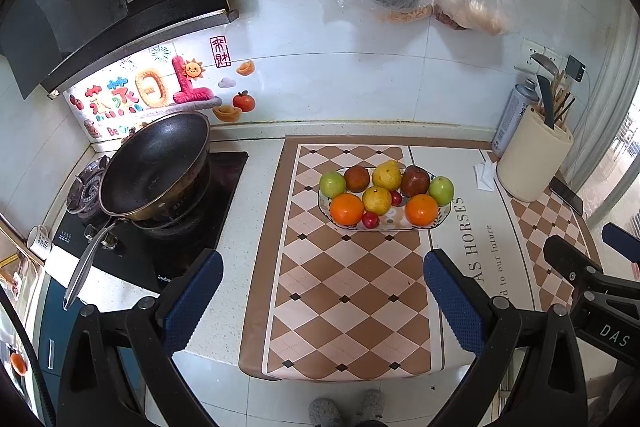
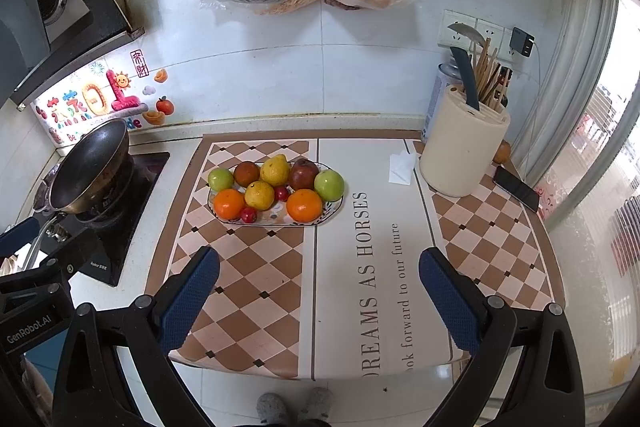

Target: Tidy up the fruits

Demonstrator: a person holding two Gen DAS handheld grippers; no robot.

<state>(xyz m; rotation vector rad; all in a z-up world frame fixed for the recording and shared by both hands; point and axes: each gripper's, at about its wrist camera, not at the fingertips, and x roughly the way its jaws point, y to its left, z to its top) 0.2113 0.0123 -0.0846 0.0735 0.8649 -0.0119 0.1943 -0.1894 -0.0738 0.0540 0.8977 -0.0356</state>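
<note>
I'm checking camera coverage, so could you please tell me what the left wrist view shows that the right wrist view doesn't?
Only the left wrist view shows the white mug beside the stove and the whole wok handle. Only the right wrist view shows an orange fruit behind the utensil holder. Both share the fruit plate, the wok, the phone, and open, empty grippers: left gripper, right gripper.
</note>
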